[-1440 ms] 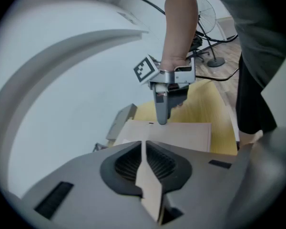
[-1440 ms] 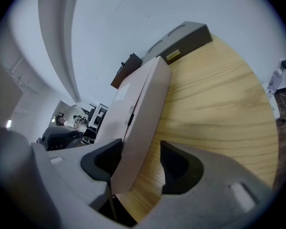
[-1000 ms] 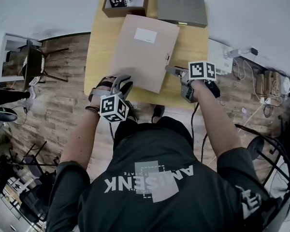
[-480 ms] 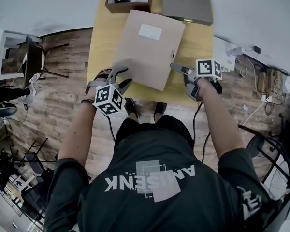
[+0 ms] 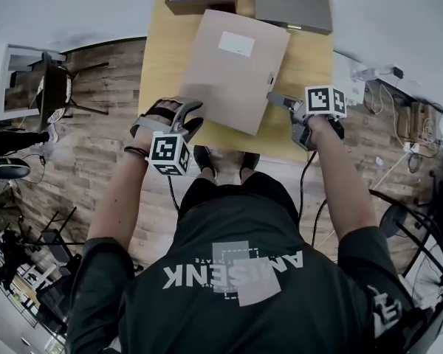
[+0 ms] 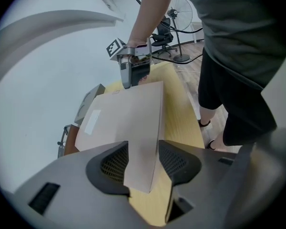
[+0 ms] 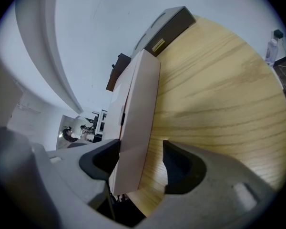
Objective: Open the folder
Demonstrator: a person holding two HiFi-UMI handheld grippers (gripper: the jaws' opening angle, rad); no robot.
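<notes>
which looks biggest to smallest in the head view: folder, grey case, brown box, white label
1. folder
2. grey case
3. brown box
4. white label
The case and box both run off the top edge, so their order is unsure.

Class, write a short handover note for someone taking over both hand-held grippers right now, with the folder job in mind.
Folder: closed, lying on the table.
Left hand-held gripper: jaws opening, the folder's near corner between them, not clamped.
Right hand-held gripper: jaws opening, the folder's right edge between them, not clamped.
Done: both grippers brought to the folder.
Left: grip the cover and swing it open.
</notes>
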